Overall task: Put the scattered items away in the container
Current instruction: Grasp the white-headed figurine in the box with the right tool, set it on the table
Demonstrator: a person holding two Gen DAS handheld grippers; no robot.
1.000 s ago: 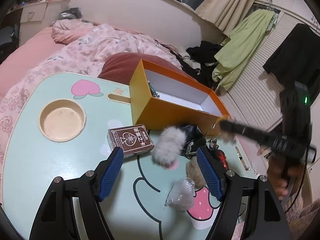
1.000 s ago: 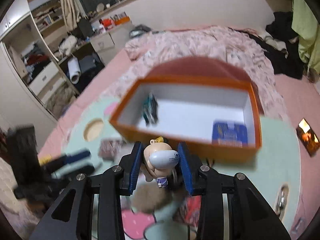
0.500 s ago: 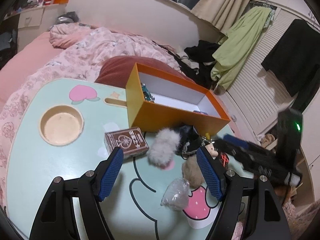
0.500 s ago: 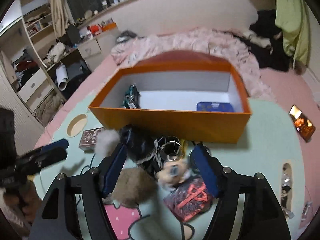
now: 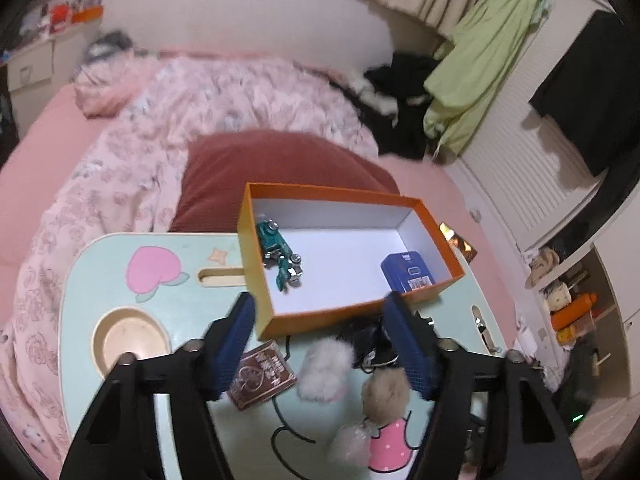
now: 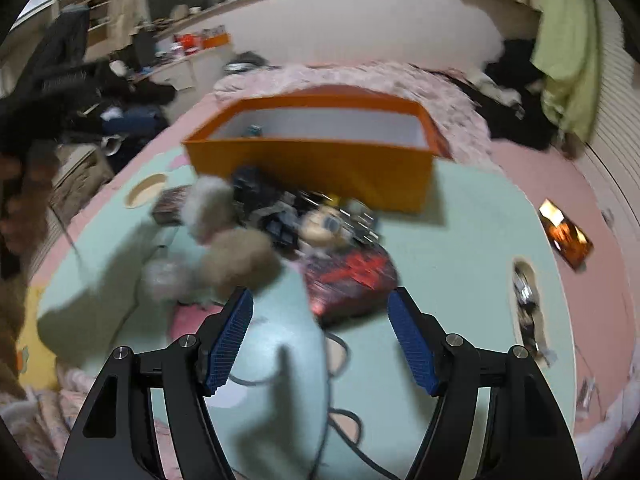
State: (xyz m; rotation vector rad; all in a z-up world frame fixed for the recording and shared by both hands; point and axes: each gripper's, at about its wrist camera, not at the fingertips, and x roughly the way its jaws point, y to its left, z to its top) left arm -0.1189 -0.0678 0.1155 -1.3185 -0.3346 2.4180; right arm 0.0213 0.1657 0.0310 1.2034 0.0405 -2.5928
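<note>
Left gripper: we hold our left gripper (image 5: 326,338) above the near wall of the box, its blue ribbed pads spread wide apart and gripping nothing.
Right gripper: our right gripper (image 6: 320,338) hangs over bare tabletop short of the pile, its pads likewise spread apart and empty.
Container: we see the open orange cardboard box with a white inside (image 5: 436,240) standing at the far side of the mint-green cartoon-printed lap table (image 5: 80,288).
Inside the box: we find a small teal toy car (image 5: 280,254) near the left end and a blue rectangular tin (image 5: 408,274) near the right end, well apart from each other.
Scattered items: just in front of the box we see a brown card box with a heart print (image 5: 262,374), a white fluffy pom-pom (image 5: 326,366) beside it, a tan fluffy pom-pom (image 5: 386,392) to its right, a small clear plastic bag (image 5: 350,442) nearest us, and a black tangled bundle (image 5: 370,340) against the box wall.
Right view: we also make out a small pale round-headed figurine (image 6: 324,226) and a dark red-patterned flat pack (image 6: 352,276) in the same pile; this view is blurred, so we cannot tell finer detail.
Table features: a round wooden cup recess (image 5: 130,340) lies at the left.
</note>
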